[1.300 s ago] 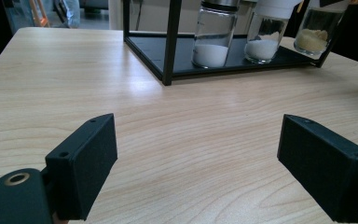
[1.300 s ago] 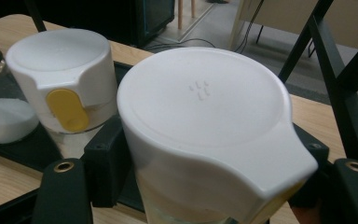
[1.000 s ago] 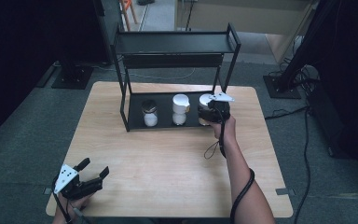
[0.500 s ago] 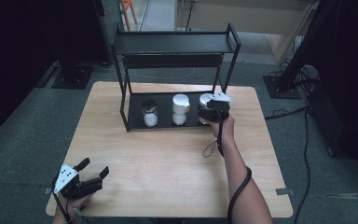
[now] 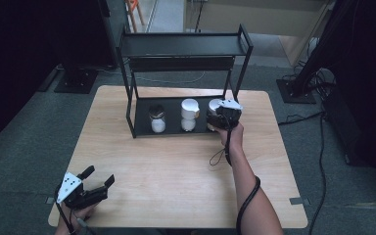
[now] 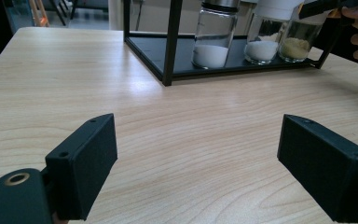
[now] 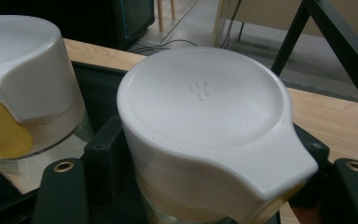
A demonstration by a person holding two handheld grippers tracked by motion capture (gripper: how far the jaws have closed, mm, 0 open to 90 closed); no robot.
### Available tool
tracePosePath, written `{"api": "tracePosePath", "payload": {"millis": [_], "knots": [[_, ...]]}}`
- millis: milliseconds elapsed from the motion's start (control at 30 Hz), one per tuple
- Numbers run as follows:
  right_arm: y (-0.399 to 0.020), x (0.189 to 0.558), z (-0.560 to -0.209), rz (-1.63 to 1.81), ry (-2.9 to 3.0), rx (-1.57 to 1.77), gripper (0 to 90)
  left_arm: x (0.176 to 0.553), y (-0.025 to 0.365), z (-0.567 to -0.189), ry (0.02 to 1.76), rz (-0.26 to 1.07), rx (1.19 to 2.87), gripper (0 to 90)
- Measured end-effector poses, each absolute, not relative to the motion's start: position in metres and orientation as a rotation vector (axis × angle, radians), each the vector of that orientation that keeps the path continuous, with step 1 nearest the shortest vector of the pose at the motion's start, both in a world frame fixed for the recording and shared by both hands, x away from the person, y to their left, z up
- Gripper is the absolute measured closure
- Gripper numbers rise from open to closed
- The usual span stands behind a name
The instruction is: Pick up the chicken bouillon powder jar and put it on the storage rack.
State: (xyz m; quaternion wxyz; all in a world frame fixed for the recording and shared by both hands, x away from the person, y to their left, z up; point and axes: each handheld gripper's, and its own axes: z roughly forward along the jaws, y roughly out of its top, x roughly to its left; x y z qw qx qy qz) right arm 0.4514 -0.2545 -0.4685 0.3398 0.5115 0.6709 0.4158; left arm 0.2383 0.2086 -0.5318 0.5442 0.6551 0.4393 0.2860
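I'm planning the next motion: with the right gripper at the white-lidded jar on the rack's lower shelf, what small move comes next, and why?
Probably lift the white-lidded jar slightly and draw it toward the table's near edge. The right gripper has its jaws shut on the jar just below the lid, and the jar is inside the black rack, beside the middle jar.

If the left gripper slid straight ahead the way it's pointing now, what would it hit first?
Probably the black rack on the table: its near corner post stands ahead of the open left gripper, with bare tabletop between. Depth is hard to judge.

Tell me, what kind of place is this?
Probably a lab or workshop set up for recording: a light wooden table on grey carpet, black equipment stands with loose cables, and a handheld gripper.
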Motion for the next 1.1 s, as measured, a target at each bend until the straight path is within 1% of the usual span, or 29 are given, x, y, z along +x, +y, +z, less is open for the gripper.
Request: {"api": "tracePosePath", "payload": {"millis": [100,167,233,267,333,1100], "knots": [[-0.256,0.45,-0.468,1.09,1.753,1.341,28.9,0.238,0.208,-0.532,1.041,0.68,1.555,12.2],[-0.256,0.448,-0.466,1.074,1.752,1.321,21.3,0.238,0.208,-0.532,1.039,0.681,1.558,12.2],[-0.255,0.447,-0.465,1.065,1.759,1.313,19.7,0.238,0.208,-0.532,1.037,0.683,1.56,12.2],[-0.255,0.446,-0.464,1.071,1.769,1.308,16.5,0.238,0.208,-0.532,1.037,0.684,1.561,12.2],[-0.254,0.444,-0.463,1.07,1.771,1.303,14.8,0.238,0.208,-0.532,1.036,0.685,1.561,12.2],[-0.259,0.417,-0.467,1.112,1.797,1.246,13.8,0.238,0.207,-0.532,1.033,0.689,1.567,12.2]]}}
